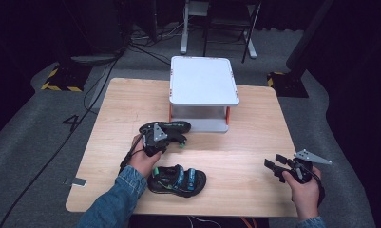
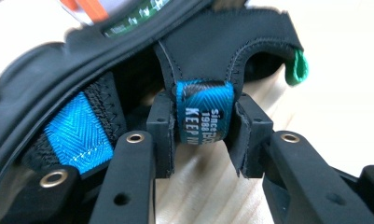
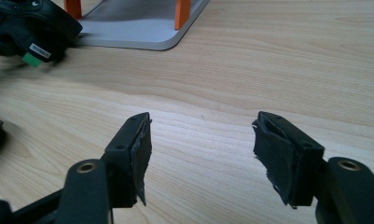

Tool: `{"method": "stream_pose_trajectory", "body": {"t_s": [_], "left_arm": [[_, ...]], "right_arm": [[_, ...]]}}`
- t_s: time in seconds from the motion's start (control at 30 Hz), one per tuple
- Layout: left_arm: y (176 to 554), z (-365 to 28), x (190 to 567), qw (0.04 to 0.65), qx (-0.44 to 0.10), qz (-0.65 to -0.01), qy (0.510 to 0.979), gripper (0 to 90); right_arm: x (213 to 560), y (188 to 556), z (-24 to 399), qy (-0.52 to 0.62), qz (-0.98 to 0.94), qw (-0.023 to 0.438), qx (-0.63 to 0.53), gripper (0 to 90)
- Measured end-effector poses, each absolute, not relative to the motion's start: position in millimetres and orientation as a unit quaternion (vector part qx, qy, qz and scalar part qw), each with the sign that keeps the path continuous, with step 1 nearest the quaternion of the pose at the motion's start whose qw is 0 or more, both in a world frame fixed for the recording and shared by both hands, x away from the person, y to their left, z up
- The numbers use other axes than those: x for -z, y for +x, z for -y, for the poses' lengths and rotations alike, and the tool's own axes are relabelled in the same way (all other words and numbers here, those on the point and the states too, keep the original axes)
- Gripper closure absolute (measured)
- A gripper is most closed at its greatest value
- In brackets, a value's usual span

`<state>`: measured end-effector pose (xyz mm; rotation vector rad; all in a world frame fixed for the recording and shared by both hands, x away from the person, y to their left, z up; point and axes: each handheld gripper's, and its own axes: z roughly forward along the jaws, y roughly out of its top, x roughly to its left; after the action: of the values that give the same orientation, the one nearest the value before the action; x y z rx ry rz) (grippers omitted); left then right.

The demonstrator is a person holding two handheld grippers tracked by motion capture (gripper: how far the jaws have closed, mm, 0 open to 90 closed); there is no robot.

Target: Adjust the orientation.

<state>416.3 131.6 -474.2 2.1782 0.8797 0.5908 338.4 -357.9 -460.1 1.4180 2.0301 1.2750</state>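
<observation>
The left hand-held gripper (image 2: 204, 135) pinches the blue-and-black strap (image 2: 204, 114) of a sandal (image 1: 171, 127) lying on the tabletop (image 1: 254, 137) just before the white stand (image 1: 203, 80). The left forearm reaches forward over a second sandal (image 1: 177, 180). The right hand-held gripper (image 3: 201, 151) hovers low at the near right edge, spread, holding nothing.

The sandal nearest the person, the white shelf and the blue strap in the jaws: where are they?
Near sandal (image 1: 177, 180), high view, blue straps.
White shelf (image 1: 203, 80), high view, top board.
Blue strap (image 2: 204, 114), left gripper view, lettered middle.
</observation>
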Motion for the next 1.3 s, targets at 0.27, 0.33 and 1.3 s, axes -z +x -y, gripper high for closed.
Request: {"method": "stream_pose_trajectory", "body": {"t_s": [0.27, 0.33, 1.3], "left_arm": [[397, -159, 429, 0.368, -0.204, -0.331, 0.845, 66.5], [392, -165, 425, 0.366, -0.193, -0.327, 0.85, 66.4], [417, -172, 465, 0.443, -0.235, -0.408, 0.762, 41.6]], "right_arm": [[461, 346, 351, 0.494, -0.723, 0.173, -0.45, 37.1], [461, 350, 348, 0.488, -0.727, 0.17, -0.452, 37.0], [465, 362, 320, 0.461, -0.752, 0.155, -0.444, 35.8]]}}
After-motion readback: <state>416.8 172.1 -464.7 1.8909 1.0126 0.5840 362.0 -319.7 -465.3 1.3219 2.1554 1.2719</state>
